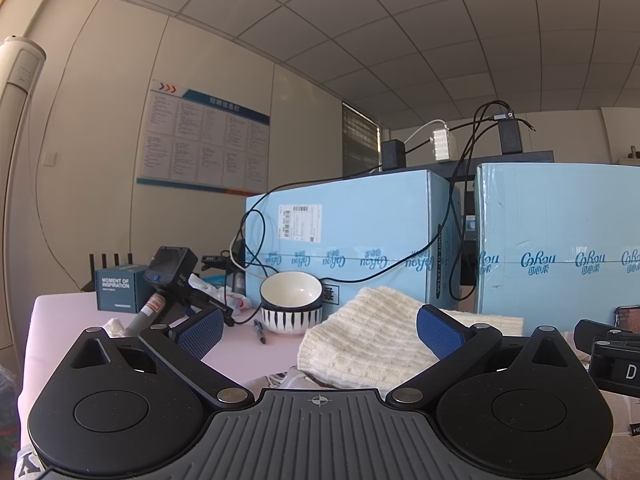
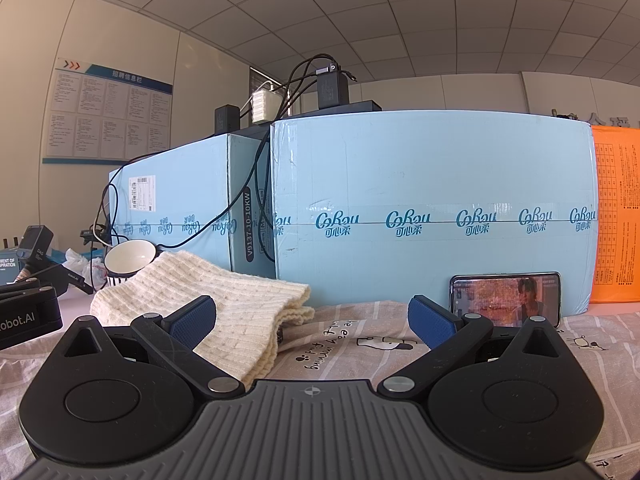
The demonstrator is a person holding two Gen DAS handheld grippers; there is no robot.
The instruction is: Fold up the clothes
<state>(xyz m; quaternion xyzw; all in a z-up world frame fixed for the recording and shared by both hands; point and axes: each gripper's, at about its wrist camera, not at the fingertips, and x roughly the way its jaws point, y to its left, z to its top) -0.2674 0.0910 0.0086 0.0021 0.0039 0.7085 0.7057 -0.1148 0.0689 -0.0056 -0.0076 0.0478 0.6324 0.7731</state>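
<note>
- Bright, even daylight; soft shadows only.
- Strong fisheye bend: ceiling tiles curve, dark vignette at top corners.
- Sharp throughout, no motion blur.

Each claw is black with blue textured pads, silver pivot screws and a ribbed grey base.

A cream knit sweater, folded thick, lies on a pinkish-grey printed garment spread flat and upside-down beneath it.
</note>
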